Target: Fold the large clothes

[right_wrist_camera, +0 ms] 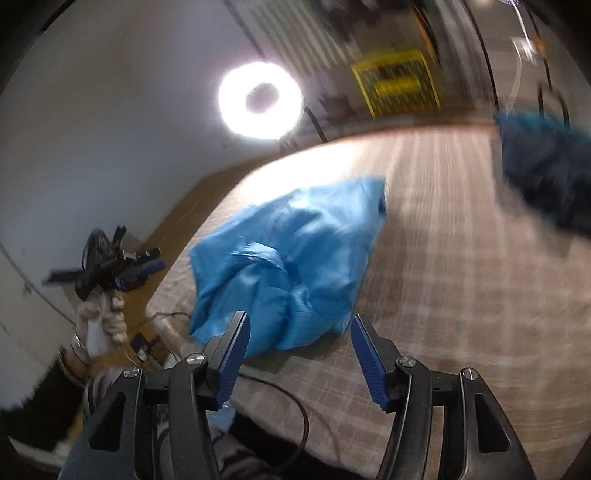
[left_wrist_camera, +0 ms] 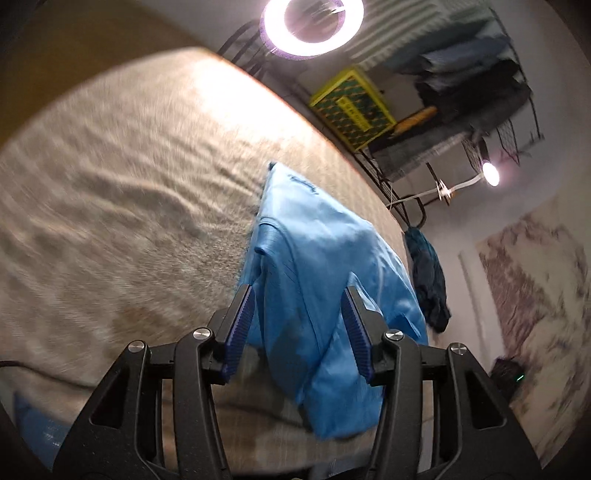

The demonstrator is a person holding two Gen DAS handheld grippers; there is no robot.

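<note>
- You have one light blue garment (left_wrist_camera: 317, 280) on the bed (left_wrist_camera: 129, 192).
- You have one dark teal garment (left_wrist_camera: 426, 273) at the bed's far edge.
- You see one ring light (left_wrist_camera: 312, 26) and one small round lamp (left_wrist_camera: 490, 172).
- You see one yellow-and-green crate (left_wrist_camera: 352, 107).
- You hold two grippers: left gripper (left_wrist_camera: 299, 328) and right gripper (right_wrist_camera: 299, 354).

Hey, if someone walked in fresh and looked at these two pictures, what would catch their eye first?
Probably the bright blue garment, lying rumpled on the beige bed cover just ahead of both grippers. Next, the glowing ring light standing beyond the bed's far edge. Then the yellow and green crate on the rack behind.
</note>
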